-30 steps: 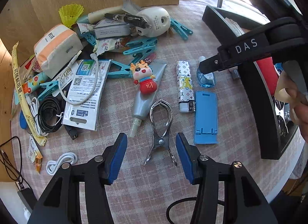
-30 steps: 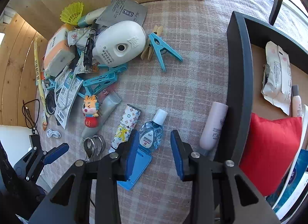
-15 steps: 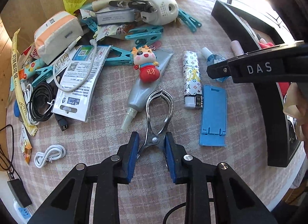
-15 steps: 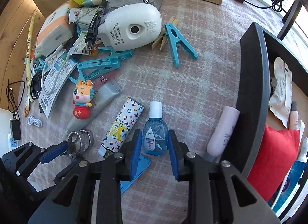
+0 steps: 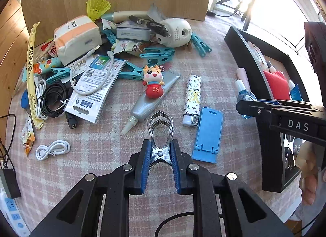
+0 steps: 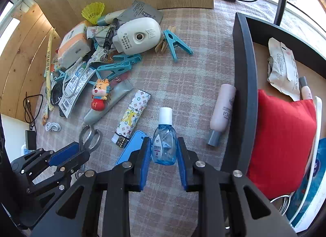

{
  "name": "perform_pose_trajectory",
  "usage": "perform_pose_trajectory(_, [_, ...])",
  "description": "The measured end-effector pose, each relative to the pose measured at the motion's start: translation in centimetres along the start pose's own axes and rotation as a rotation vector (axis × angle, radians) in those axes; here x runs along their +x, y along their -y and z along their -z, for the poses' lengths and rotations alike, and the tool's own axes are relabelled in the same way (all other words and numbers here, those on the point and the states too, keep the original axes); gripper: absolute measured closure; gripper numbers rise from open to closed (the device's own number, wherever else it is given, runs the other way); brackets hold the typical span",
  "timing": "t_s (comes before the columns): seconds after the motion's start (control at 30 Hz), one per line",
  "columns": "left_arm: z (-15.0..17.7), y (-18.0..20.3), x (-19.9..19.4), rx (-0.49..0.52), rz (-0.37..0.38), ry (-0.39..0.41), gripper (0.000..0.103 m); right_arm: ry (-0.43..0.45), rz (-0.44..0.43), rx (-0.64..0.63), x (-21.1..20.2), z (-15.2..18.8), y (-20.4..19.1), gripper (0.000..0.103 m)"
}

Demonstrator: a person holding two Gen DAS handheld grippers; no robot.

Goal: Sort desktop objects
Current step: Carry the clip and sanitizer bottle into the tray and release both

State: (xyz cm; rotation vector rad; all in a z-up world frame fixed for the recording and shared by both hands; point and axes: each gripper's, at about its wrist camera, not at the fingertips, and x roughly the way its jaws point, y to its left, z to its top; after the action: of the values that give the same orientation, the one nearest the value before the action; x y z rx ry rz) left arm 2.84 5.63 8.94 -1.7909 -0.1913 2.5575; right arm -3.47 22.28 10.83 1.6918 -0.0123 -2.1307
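My left gripper [image 5: 160, 156] is shut on a metal spring clip [image 5: 160, 131], pressing its handles, with the clip's jaws parted and pointing away over the checked tablecloth. The clip also shows in the right wrist view [image 6: 89, 137]. My right gripper [image 6: 164, 151] is shut on a small blue eye-drop bottle [image 6: 164, 145] with a white cap, held near the cloth. The bottle also shows in the left wrist view [image 5: 245, 94].
A black storage box [image 6: 243, 78] at the right holds a red pouch [image 6: 281, 141] and packets. A pink tube [image 6: 222, 112] leans on its wall. A patterned lighter [image 5: 192, 98], blue phone stand [image 5: 208, 133], dragon charm [image 5: 153, 84], teal clips and cables lie on the cloth.
My left gripper moved forward and closed on the metal clip, whose jaws opened. My right gripper moved onto the eye-drop bottle and closed on it.
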Motion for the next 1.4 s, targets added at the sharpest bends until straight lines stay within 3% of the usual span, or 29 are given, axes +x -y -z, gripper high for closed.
perform_pose_trajectory(0.13, [-0.6, 0.4, -0.1, -0.024, 0.028, 0.001, 0.084, 0.048, -0.030, 0.060, -2.0, 1.7, 2.1, 0.079])
perform_pose_trajectory(0.37, [-2.0, 3.5, -1.8, 0.037, 0.086, 0.045, 0.084, 0.149, -0.038, 0.124, -6.3, 3.3, 4.2, 0.079])
perform_pose_trajectory(0.53, [-2.3, 8.1, -3.0, 0.116, 0.181, 0.056, 0.084, 0.188, 0.028, 0.162, -9.0, 4.5, 7.7, 0.079])
perform_pose_trajectory(0.73, [-1.7, 14.7, -3.1, 0.242, 0.251, 0.043, 0.084, 0.156, 0.067, 0.221, -10.0, 7.6, 11.4, 0.078])
perform_pose_trajectory(1.0, [-0.8, 19.8, -2.0, 0.358, 0.235, 0.017, 0.084, 0.136, 0.093, 0.286, -9.9, 9.9, 13.9, 0.078])
perform_pose_trajectory(1.4, [0.0, 21.6, -0.4, 0.413, 0.214, -0.012, 0.084, 0.114, 0.098, 0.284, -9.3, 10.4, 14.2, 0.078])
